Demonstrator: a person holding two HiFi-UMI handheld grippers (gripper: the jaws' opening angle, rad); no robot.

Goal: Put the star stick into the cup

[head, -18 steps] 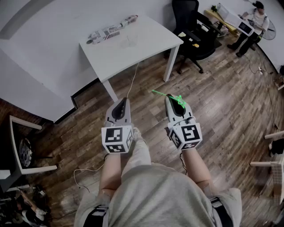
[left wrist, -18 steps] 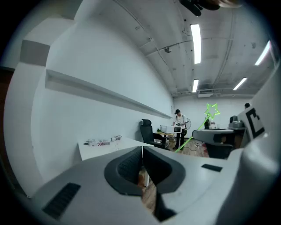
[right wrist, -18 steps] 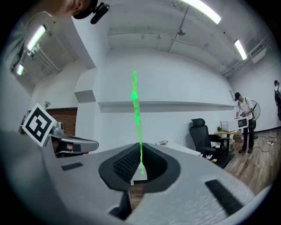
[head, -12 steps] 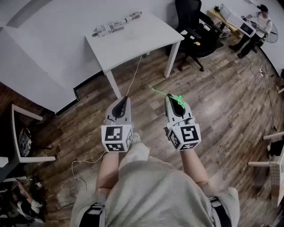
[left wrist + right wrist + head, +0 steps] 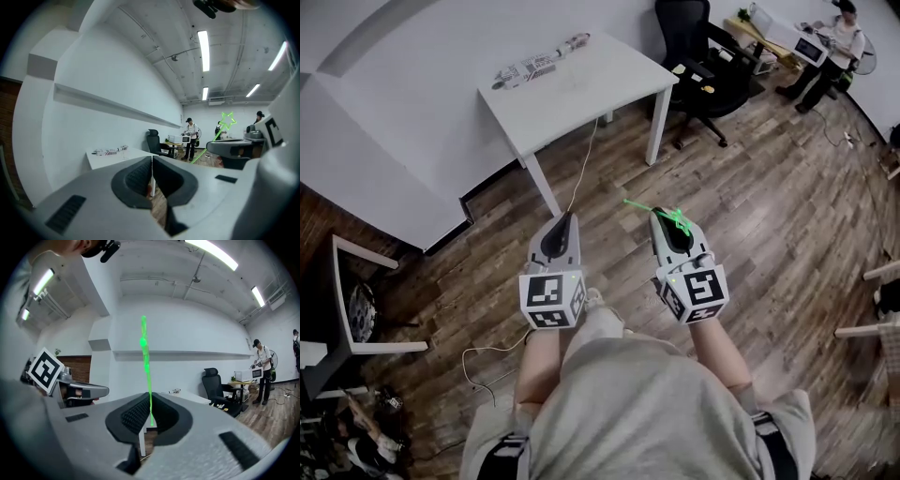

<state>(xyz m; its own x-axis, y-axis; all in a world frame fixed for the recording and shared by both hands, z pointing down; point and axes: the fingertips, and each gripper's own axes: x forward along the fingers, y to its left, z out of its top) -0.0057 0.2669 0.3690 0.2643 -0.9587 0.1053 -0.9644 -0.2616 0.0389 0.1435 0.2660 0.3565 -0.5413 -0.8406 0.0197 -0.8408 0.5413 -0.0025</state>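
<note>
At the lower centre of the head view, the person holds both tools level at waist height. The left gripper (image 5: 568, 219) has its jaws pressed together on nothing. The right gripper (image 5: 664, 216) is clamped almost fully closed on the green star stick (image 5: 651, 205), gripping it near one end. The rest of the stick juts out past the jaws, towards the upper left. With so thin a shaft held so close to its end, a jolt could make it swivel or slide out between the pads.

Beyond the grippers lies wooden floor (image 5: 769, 216), where a thin cable (image 5: 581, 169) trails down from the white table (image 5: 581, 98). That cable could catch a foot on the way over. The table stands well apart, in the upper middle of the frame. The cup cannot be picked out on it for certain. If it is clear and light, a misjudged stick tip could miss its rim or knock it over.
</note>
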